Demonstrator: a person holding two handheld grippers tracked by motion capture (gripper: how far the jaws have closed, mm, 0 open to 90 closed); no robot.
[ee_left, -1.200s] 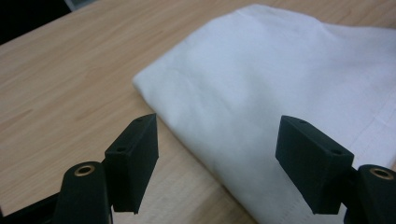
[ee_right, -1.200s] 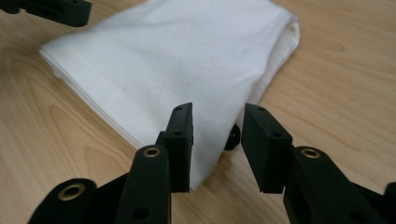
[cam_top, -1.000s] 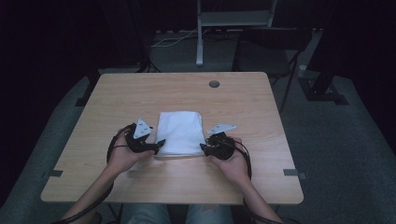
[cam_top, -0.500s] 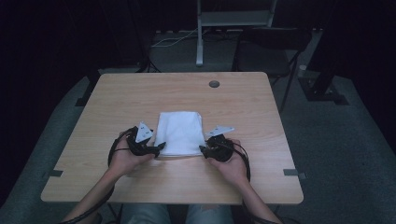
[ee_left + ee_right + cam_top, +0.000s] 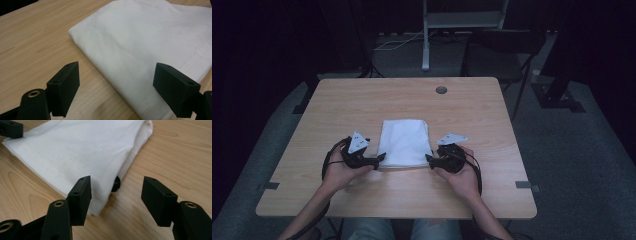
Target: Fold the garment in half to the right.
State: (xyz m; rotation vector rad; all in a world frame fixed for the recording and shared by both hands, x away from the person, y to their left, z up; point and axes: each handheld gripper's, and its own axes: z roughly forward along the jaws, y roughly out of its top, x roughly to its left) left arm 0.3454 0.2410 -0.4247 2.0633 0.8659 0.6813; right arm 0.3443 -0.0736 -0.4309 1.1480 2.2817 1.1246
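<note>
A folded white cloth (image 5: 405,143) lies flat on the table (image 5: 362,102), near the person's edge and about midway across it. The left gripper (image 5: 381,159) sits at the cloth's near left corner and the right gripper (image 5: 429,159) at its near right corner, each held low over the wood by a hand (image 5: 339,170). In the left gripper view the jaws stand wide apart and have just been opening; the cloth's stitched hem (image 5: 147,100) runs between them but neither pad presses on it. In the right gripper view the jaws have also just been opening and now stand fairly wide, the cloth's corner (image 5: 100,205) lying by the left jaw while the right jaw is over bare wood (nothing is pinched). A small dark piece (image 5: 115,184) shows at the cloth's edge just beyond that corner; what it is cannot be told. A round grommet (image 5: 441,90) sits in the table near its far edge, well apart from the cloth.
</note>
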